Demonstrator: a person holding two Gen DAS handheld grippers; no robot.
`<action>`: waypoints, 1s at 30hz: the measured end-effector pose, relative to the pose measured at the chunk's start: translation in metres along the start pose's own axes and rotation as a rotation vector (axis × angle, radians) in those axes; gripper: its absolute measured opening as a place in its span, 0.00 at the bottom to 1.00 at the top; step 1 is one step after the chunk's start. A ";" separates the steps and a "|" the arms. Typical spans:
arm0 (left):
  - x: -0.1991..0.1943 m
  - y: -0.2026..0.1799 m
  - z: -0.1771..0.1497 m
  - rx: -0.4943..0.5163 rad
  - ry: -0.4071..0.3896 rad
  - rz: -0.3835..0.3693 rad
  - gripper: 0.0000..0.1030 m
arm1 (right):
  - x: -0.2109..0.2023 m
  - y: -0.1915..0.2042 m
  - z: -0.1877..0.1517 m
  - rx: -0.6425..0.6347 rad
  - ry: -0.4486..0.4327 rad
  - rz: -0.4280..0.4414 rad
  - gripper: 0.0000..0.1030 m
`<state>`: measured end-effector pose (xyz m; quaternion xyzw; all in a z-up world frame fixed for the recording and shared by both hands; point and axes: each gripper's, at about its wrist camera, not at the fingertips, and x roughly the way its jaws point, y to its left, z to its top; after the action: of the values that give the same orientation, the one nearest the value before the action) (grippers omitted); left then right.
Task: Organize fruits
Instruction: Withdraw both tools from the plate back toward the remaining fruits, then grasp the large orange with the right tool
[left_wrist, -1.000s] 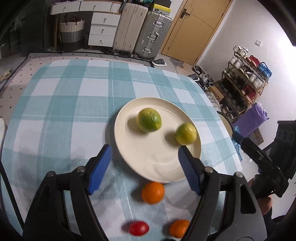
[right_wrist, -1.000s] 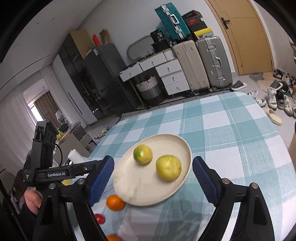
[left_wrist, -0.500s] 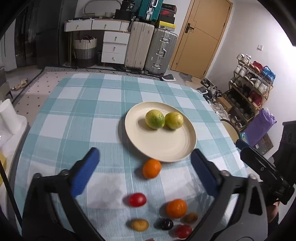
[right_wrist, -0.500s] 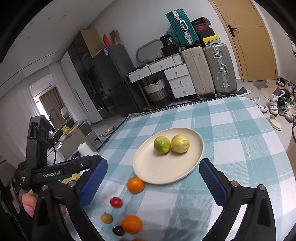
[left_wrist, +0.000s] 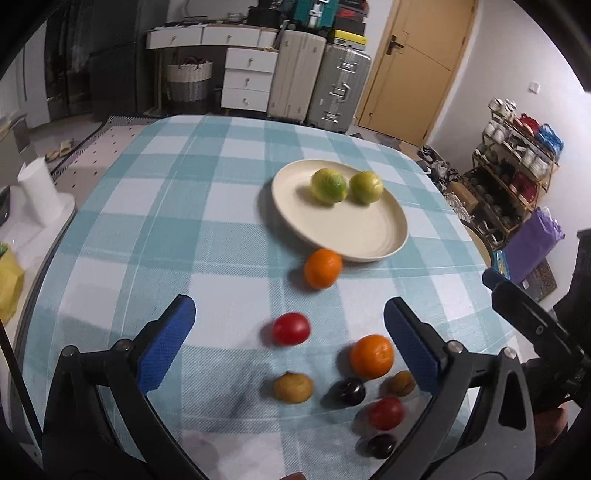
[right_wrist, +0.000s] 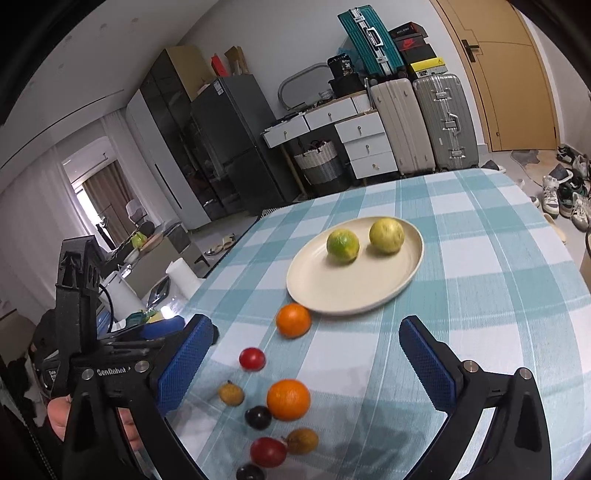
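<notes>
From the left wrist, the left gripper (left_wrist: 290, 339) hangs with jaws wide and empty over blurred small fruits on the tabletop (left_wrist: 155, 229), a dark one (left_wrist: 381, 445) half hidden, while from the right wrist the right gripper (right_wrist: 308, 363), equally wide, faces the plate (right_wrist: 354, 280) holding two limes, the nearest fruit (right_wrist: 250, 472) cut off.

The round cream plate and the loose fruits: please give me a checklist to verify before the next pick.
1. Left gripper open and holding nothing: ok.
2. Right gripper open and holding nothing: ok.
3. Round cream plate has free room beside its two yellow-green citrus fruits: ok.
4. Orange mandarin nearest the plate apart from the other fruits: ok.
5. Mandarin clear of the plate rim: cannot tell.
6. Small dark and brown fruits spaced for the fingers: not ok, crowded.
</notes>
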<state>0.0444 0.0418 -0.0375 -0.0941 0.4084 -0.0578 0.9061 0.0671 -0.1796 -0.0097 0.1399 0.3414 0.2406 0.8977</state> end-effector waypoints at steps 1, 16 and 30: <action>0.000 0.005 -0.003 -0.010 0.002 0.011 0.99 | 0.000 0.000 -0.002 0.002 0.001 -0.002 1.00; 0.017 0.045 -0.023 -0.073 0.045 0.007 0.99 | 0.043 0.002 -0.030 0.017 0.220 0.029 1.00; 0.025 0.070 -0.025 -0.100 0.063 0.003 0.99 | 0.078 0.016 -0.045 -0.017 0.322 0.043 0.78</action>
<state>0.0441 0.1024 -0.0873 -0.1369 0.4393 -0.0387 0.8870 0.0822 -0.1209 -0.0781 0.0993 0.4761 0.2817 0.8271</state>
